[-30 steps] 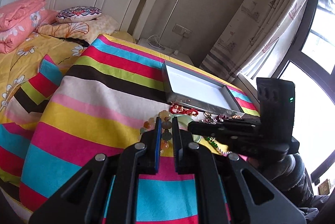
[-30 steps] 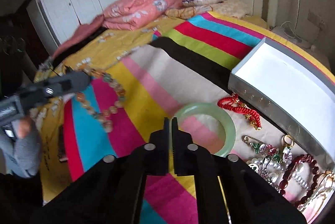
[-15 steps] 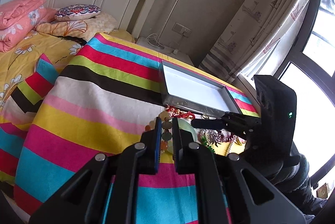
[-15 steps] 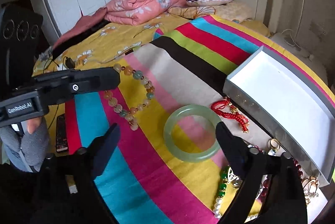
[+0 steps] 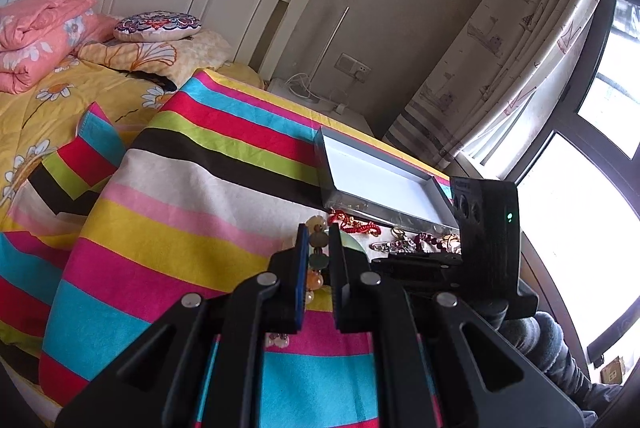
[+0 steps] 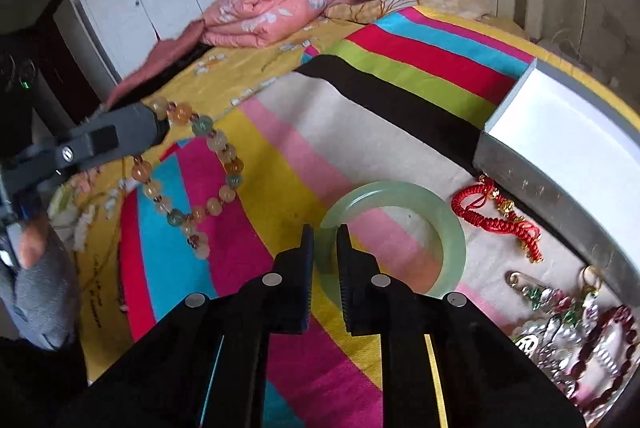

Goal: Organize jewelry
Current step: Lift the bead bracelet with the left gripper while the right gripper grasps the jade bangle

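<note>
My left gripper (image 5: 318, 240) is shut on a bracelet of orange, green and clear beads (image 5: 318, 260). In the right wrist view the beaded bracelet (image 6: 208, 163) hangs from the left gripper's fingers (image 6: 132, 131) above the striped cloth. My right gripper (image 6: 325, 236) is shut on the near rim of a pale green jade bangle (image 6: 452, 228) lying on the cloth. A grey box with a white inside (image 6: 560, 131) stands at the right; it also shows in the left wrist view (image 5: 376, 179).
A red knotted cord bracelet (image 6: 496, 220) lies beside the box. A pile of brooches, rings and a dark red bead bracelet (image 6: 580, 324) lies at the lower right. Folded pink quilts (image 6: 272, 7) and pillows sit at the bed's head. A curtain and window (image 5: 560, 107) are right.
My right gripper opened wide half a second ago and has now closed on the jade bangle's near rim. My left gripper keeps holding the beaded bracelet and has shifted slightly.
</note>
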The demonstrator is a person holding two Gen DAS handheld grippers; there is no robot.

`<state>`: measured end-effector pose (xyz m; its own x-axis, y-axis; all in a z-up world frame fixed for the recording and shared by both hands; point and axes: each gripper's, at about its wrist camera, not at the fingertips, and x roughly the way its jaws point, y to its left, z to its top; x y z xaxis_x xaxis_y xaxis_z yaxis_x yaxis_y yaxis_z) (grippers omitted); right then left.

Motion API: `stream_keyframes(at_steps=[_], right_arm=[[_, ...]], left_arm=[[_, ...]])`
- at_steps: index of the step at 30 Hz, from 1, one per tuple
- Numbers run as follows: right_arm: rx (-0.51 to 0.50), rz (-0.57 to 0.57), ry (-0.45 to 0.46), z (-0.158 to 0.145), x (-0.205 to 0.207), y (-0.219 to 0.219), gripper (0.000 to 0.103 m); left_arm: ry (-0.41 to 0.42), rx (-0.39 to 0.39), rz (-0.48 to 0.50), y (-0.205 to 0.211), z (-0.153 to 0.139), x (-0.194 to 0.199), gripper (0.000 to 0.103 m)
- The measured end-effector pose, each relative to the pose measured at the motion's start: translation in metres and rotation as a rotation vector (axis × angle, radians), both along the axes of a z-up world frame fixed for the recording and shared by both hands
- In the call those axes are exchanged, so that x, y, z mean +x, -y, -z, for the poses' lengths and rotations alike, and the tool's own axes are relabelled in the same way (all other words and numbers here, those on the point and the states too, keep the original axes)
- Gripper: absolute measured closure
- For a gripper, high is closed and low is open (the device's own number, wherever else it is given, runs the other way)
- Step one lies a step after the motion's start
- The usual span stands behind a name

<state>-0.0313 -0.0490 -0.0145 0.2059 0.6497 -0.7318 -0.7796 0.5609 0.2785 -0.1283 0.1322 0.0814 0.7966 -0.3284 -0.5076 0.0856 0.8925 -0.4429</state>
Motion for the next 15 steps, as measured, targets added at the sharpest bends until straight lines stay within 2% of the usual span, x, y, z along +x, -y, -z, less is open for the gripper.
stream_keyframes(at_steps=[3, 5, 6, 7, 9, 10, 13, 15], right_arm=[[0.233, 0.022, -0.158, -0.004, 0.013, 0.030, 0.090], [0.350, 0.028, -0.223, -0.010, 0.017, 0.045, 0.090], [0.385, 0.033, -0.236, -0.013, 0.019, 0.050, 0.090], [0.410, 0.037, -0.236, -0.017, 0.019, 0.055, 0.099], [0.498, 0.048, -0.223, -0.034, 0.017, 0.069, 0.099], [0.524, 0.071, -0.204, -0.043, 0.017, 0.077, 0.099], [0.500, 0.125, -0.135, -0.066, 0.021, 0.091, 0.099], [0.416, 0.146, -0.090, -0.070, 0.022, 0.092, 0.094]], left_arm=[[0.008, 0.005, 0.016, 0.005, -0.007, 0.007, 0.094], [0.014, 0.005, 0.031, 0.011, -0.012, 0.015, 0.094], [0.016, 0.002, 0.041, 0.014, -0.014, 0.020, 0.094], [0.019, -0.001, 0.054, 0.019, -0.018, 0.026, 0.094], [0.024, -0.006, 0.082, 0.029, -0.027, 0.040, 0.094], [0.027, -0.008, 0.102, 0.036, -0.032, 0.049, 0.094], [0.030, 0.023, 0.124, 0.054, -0.043, 0.073, 0.094], [0.038, 0.037, 0.109, 0.057, -0.047, 0.081, 0.094]])
